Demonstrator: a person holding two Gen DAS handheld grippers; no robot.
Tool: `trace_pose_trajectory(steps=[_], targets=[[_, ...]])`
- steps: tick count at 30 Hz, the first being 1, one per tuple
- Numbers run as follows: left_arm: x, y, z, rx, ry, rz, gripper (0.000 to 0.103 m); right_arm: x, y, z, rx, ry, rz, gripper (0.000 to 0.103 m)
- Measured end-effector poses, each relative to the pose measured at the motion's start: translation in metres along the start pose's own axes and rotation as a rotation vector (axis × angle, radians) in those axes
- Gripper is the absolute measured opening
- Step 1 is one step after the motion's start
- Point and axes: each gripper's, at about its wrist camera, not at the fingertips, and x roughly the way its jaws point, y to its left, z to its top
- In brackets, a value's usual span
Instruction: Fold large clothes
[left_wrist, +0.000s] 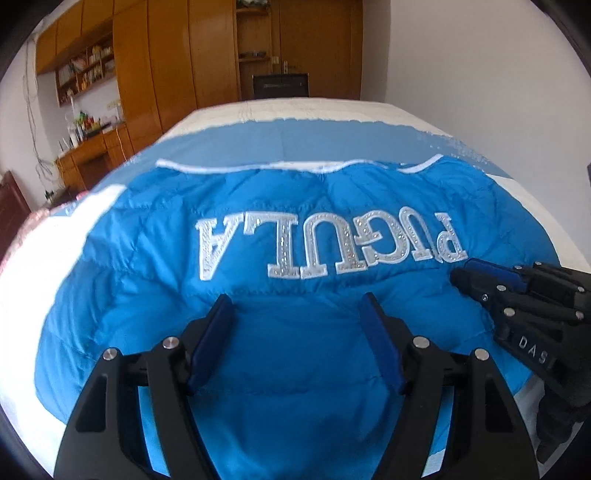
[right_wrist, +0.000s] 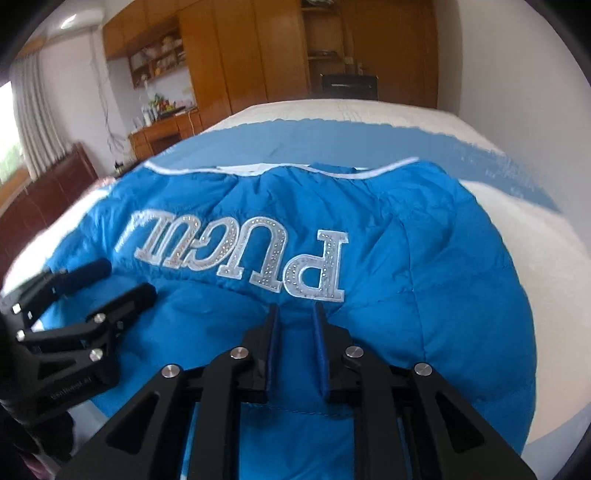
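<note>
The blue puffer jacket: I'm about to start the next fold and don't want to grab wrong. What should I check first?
1. Jacket lies flat on the bed, lettering up: ok.
2. Left gripper open, nothing between its fingers: ok.
3. Right gripper open with a narrower gap, over the fabric below the lettering: ok.
4. Fabric pinched by either gripper: not ok, none yet.
5. Sleeves tucked or spread: cannot tell.
6. White-trimmed far edge straight: ok.
</note>
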Motion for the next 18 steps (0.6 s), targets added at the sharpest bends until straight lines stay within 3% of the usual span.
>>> trace_pose_trajectory(steps=[5,18], targets=[[0.009,-0.003,-0.004,0.026,0.036,0.024,0.071,0.010,0.003,-0.004,-0.025,0.032,-0.015,0.017],[0.013,0.002,-0.006,0.014,0.061,0.006,0.071,0.019,0.001,-0.004,-0.025,0.033,-0.009,0.017]])
